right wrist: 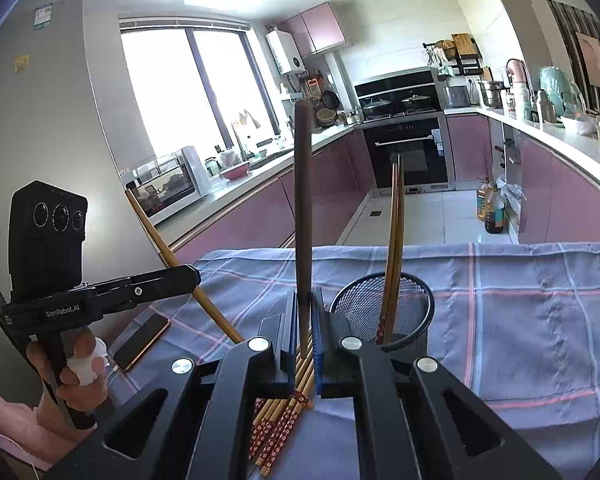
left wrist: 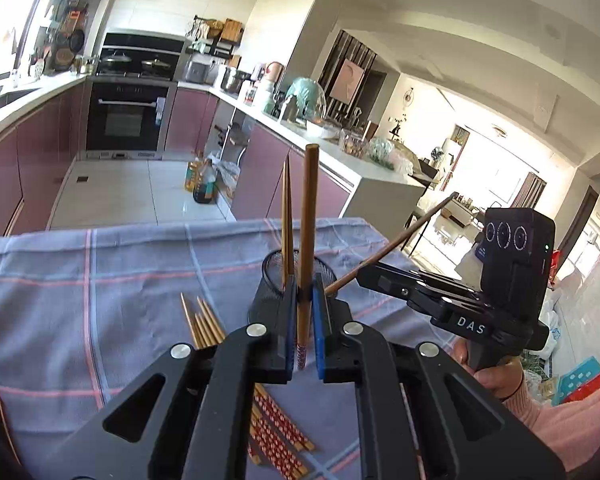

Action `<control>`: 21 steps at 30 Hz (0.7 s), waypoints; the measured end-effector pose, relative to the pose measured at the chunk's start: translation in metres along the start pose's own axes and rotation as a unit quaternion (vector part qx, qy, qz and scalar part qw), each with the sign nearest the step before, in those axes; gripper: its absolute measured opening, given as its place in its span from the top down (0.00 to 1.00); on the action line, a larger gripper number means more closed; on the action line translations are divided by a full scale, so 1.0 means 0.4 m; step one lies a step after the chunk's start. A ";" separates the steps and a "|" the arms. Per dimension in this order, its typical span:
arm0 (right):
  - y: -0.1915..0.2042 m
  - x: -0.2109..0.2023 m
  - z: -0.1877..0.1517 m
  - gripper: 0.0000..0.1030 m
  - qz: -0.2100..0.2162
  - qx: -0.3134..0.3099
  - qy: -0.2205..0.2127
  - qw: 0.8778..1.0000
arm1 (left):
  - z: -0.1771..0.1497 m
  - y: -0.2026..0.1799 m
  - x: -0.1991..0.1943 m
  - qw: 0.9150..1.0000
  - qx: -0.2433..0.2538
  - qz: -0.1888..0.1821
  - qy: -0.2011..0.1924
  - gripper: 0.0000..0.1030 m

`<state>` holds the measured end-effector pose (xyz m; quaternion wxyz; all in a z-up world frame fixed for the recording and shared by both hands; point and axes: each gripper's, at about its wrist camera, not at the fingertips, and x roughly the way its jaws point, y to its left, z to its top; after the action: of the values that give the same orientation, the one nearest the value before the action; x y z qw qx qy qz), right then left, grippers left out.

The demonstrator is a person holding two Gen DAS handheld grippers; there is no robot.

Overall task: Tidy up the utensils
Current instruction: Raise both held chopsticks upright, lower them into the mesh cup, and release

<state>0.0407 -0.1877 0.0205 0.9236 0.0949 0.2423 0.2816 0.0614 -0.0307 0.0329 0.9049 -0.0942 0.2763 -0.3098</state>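
Observation:
A black mesh cup stands on the checked cloth with two chopsticks upright in it. My left gripper is shut on one bamboo chopstick, held upright just in front of the cup. My right gripper is shut on another chopstick, upright, left of the cup. In the left wrist view the right gripper shows at right with its chopstick slanting. Several loose chopsticks lie on the cloth below both grippers.
A phone lies on the cloth at the left. The table's far edge drops to the kitchen floor. Counters, an oven and oil bottles stand beyond.

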 end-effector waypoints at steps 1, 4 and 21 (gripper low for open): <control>-0.003 -0.005 0.010 0.95 0.000 -0.002 -0.005 1.000 | 0.014 -0.003 0.001 1.000 0.001 0.000 -0.005 0.92; -0.014 -0.017 0.040 0.95 -0.003 -0.009 -0.019 1.000 | 0.051 -0.014 0.003 1.000 0.007 0.002 -0.019 0.92; -0.050 -0.045 0.124 0.95 -0.010 -0.019 -0.052 0.998 | 0.182 -0.076 0.044 0.998 0.037 0.009 -0.045 0.92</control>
<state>0.0619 -0.2164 0.0642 0.9395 0.0894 0.1894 0.2711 0.0979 -0.0656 0.0960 0.9220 -0.0724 0.2245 -0.3071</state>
